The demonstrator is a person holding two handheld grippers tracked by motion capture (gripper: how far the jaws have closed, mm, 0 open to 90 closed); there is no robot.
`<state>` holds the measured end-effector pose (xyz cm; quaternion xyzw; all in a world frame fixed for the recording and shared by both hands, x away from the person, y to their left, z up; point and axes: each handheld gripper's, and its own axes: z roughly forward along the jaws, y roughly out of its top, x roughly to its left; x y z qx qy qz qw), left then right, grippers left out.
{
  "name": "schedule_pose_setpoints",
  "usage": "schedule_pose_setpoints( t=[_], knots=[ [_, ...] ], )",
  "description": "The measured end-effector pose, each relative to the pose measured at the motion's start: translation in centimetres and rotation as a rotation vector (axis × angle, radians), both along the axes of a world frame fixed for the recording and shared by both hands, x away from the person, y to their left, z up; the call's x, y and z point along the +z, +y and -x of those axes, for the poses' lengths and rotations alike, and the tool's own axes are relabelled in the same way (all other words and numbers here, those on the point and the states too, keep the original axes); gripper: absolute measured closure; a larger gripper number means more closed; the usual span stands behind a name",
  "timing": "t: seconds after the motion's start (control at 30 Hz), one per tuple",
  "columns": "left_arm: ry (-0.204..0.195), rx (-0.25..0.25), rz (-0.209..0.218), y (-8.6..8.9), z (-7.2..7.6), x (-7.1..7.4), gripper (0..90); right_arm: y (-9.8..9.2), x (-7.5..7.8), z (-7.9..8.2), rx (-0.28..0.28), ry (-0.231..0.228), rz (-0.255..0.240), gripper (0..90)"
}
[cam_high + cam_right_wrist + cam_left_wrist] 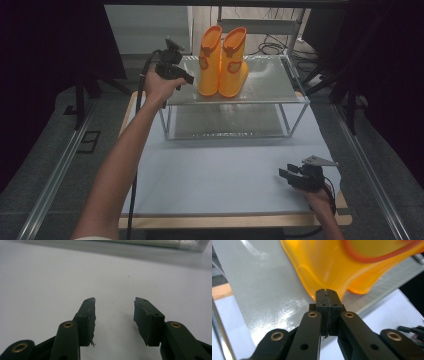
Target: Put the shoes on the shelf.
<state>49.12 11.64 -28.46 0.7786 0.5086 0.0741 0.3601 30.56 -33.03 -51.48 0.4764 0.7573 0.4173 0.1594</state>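
The pair of orange rubber boots stands upright on the top shelf of a small glass rack, which sits at the far side of the table; the two boots are side by side and touch each other. From how things lie, I judge that the placing of the boots on the rack is about finished, because both are already up there and nothing else waits on the table. What may be left is only to take the hands away, or perhaps to straighten the pair a little. The left gripper is at the left edge of the top shelf, just beside the left boot. In the left gripper view its jaws are fully closed, pad against pad, with nothing between them, and their tips are very near the lower part of the boot; whether they touch it I cannot tell. The right gripper rests low over the near right part of the table, well apart from the rack. In the right gripper view its jaws stand clearly open with only the bare pale table surface between them, so this gripper holds nothing
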Motion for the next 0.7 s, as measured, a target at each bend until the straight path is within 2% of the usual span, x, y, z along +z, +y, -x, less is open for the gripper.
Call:
schedule_pose_setpoints(
  t=[0.13,0.37,0.5,0.6,0.7],
  knots=[
    [0.023,0.004,-0.021,-0.5,-1.0,-1.5,89.3,-0.1,-0.1,0.0,-0.004,-0.002,-0.002,51.9],
    [0.044,0.011,-0.045,-2.0,-2.0,-2.8,89.4,-0.1,0.0,0.0,-0.001,-0.003,-0.013,51.9],
    [0.047,0.007,-0.041,-2.1,-2.1,-2.7,89.7,-0.2,0.0,0.0,-0.006,0.001,-0.016,51.9],
    [0.046,-0.001,-0.019,-2.4,-1.9,-2.5,89.8,-0.1,0.0,0.0,-0.006,0.0,-0.015,52.0],
    [0.038,-0.005,-0.041,-3.1,-1.9,-2.3,89.9,0.0,0.1,0.1,-0.002,0.0,-0.018,52.0]
  ],
)
